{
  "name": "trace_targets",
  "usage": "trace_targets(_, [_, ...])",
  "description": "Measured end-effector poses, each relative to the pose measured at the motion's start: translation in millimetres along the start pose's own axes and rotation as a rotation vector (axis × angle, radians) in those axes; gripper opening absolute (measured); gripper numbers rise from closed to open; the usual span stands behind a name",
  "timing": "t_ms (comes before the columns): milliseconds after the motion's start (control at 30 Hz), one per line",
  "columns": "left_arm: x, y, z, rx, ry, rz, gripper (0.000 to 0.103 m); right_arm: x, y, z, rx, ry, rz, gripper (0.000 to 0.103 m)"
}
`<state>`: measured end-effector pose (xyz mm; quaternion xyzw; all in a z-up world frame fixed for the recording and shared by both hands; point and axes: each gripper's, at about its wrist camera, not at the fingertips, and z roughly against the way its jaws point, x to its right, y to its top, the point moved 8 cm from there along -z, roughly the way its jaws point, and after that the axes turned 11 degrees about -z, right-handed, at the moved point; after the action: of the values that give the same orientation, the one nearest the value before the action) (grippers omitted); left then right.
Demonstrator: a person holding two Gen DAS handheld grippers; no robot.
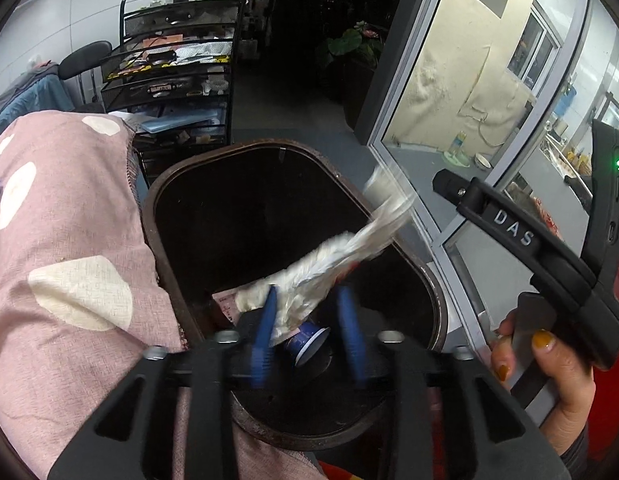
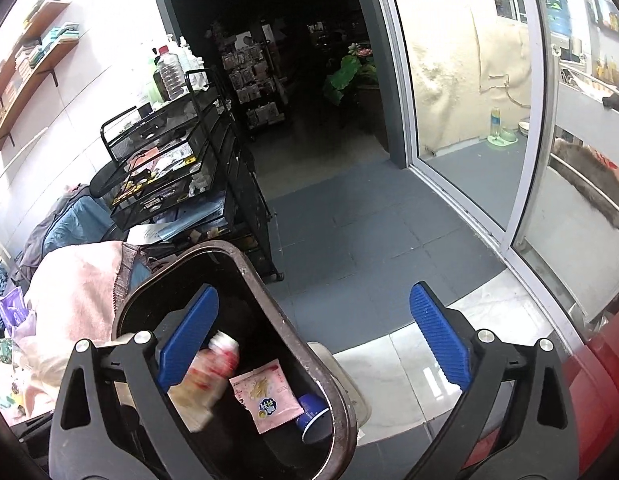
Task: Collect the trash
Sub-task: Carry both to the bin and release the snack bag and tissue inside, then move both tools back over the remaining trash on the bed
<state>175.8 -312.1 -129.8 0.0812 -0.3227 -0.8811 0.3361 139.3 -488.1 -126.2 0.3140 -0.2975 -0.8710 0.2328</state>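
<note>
A dark brown trash bin (image 1: 177, 200) stands open below both grippers; it also shows in the right wrist view (image 2: 277, 308). My left gripper (image 1: 309, 328) is over the bin mouth, its blue fingers (image 1: 265, 320) apart, with a blurred white crumpled wrapper (image 1: 329, 268) between and ahead of them; I cannot tell whether it touches the fingers. A blue cup (image 1: 309, 344) lies in the bin. My right gripper (image 2: 313, 344) is open and empty at the bin's right rim. Inside the bin are a pink snack packet (image 2: 265, 394), a blurred red and white wrapper (image 2: 213, 368) and the blue cup (image 2: 313, 416).
A pink dotted cloth (image 1: 69, 260) lies against the bin's left side. A black mesh cart (image 2: 181, 176) with bottles stands behind. A glass sliding door (image 2: 469, 120) is on the right, grey floor tiles (image 2: 369, 240) ahead, something red (image 2: 601, 360) at the far right.
</note>
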Motion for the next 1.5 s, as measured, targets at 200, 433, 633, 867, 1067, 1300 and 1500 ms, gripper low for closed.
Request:
trace_targets(200, [1,0,4,0.021,0.022,-0.022,0.070,1,0,-1,-0.001,0.000,-0.013,0.096])
trace_targets(433, [-6,0,18,0.054,0.070,-0.033,0.079,-6,-2,1,-0.003,0.025,0.000,0.096])
trace_targets(633, [-16,-5,44,0.105,0.119,-0.025,0.086,-19,-7,5,-0.002,0.065,0.036,0.096])
trace_targets(867, [-36,-21,73,0.125,0.207,-0.011,0.088,-42,-19,12,-0.018,0.132,0.087,0.096])
trace_targets(1067, [-59,-37,102,0.145,0.261,0.037,0.092,-71,-37,22,-0.049,0.211,0.146,0.096])
trace_targets(1300, [-101,-65,136,0.157,0.350,0.125,0.095,-122,-78,40,-0.126,0.357,0.264,0.096])
trace_targets(1500, [-147,-100,158,0.128,0.425,0.233,0.095,-176,-122,56,-0.221,0.474,0.385,0.096])
